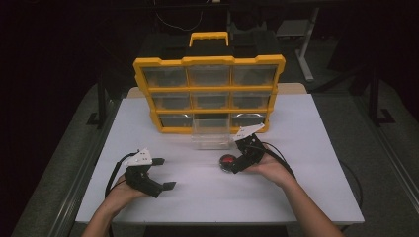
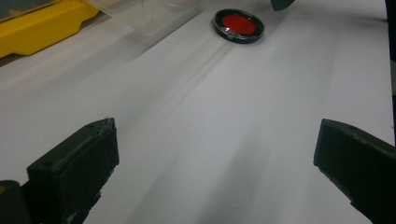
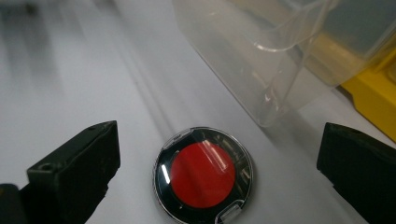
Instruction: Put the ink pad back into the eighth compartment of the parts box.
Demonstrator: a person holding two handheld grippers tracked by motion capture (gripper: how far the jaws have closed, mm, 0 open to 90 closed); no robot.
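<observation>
Left to right on the white rectangular table (image 1: pixel 306 163): the left gripper (image 1: pixel 159 174) is lying low near the table's front edge, its black jaws standing wide apart with nothing between them. The round black-rimmed case with a red centre (image 1: pixel 228 162) is lying flat on the table, partly hidden in the high view by the right gripper (image 1: pixel 231 163), whose jaws are spread wide to either side of it without touching it. Just behind it, the clear plastic drawer (image 1: pixel 211 132) is standing pulled out from the yellow-framed organiser with clear drawers (image 1: pixel 209 91); the contents are too dim to make out.
</observation>
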